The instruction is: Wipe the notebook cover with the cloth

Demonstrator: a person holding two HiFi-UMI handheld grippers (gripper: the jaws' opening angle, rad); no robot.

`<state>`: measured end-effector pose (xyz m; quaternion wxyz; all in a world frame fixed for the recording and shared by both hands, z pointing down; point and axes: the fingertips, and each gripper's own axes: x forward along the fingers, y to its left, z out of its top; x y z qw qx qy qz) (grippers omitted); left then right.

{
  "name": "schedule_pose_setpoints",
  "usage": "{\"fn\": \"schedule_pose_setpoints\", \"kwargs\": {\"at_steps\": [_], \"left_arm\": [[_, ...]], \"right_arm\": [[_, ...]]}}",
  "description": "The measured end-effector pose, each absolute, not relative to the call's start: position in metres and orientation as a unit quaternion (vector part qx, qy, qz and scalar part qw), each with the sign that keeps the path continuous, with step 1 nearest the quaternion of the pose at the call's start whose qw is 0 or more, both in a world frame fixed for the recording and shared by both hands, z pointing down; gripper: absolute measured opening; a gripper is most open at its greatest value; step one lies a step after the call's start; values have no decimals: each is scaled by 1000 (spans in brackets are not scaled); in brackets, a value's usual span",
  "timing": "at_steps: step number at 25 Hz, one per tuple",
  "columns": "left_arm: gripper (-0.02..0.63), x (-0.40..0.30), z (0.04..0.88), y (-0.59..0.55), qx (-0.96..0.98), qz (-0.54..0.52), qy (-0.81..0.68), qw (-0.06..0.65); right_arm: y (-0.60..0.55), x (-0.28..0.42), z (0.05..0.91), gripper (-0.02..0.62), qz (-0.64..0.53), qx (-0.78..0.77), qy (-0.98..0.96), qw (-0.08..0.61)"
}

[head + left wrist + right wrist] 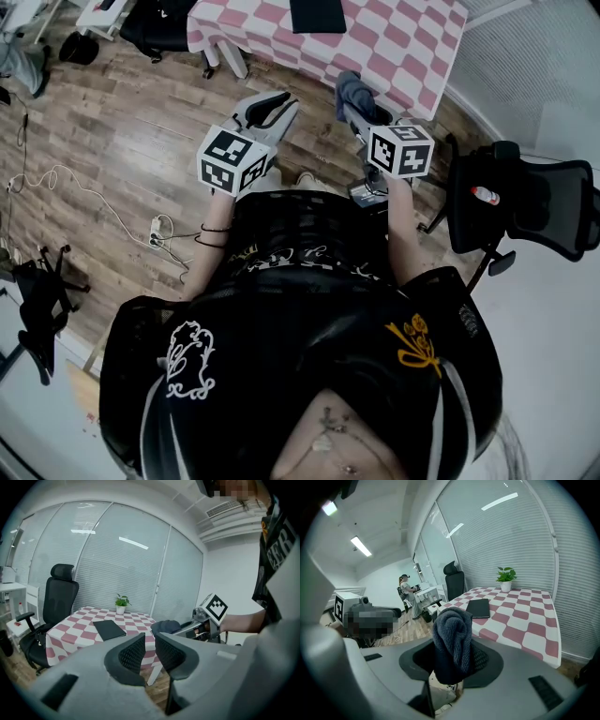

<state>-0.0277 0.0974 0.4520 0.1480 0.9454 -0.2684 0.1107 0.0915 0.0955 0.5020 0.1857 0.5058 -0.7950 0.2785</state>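
Note:
A black notebook (317, 14) (108, 630) (478, 607) lies flat on the pink-and-white checked table (403, 47) (75, 625) (520, 620). My right gripper (354, 108) (453, 641) is shut on a bunched dark blue-grey cloth (352, 91) (452, 634) (165, 626), which stands up between the jaws and hides their tips. It hovers just short of the table's near edge. My left gripper (270, 103) (150, 639) is beside it over the floor, jaws only narrowly apart and holding nothing.
A small potted plant (122, 603) (505, 576) stands at the table's far side. A black office chair (525, 202) is at my right, and another chair (56, 597) is beside the table. Cables and a power strip (155, 228) lie on the wooden floor.

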Motion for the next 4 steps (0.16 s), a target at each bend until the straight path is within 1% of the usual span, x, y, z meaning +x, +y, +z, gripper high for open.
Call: {"fn": "schedule_pose_setpoints", "kwargs": {"at_steps": [4], "left_arm": [[75,-29,453,95,945,112,-268,148]], "right_arm": [[95,93,503,131,281,507,-793,187]]}}
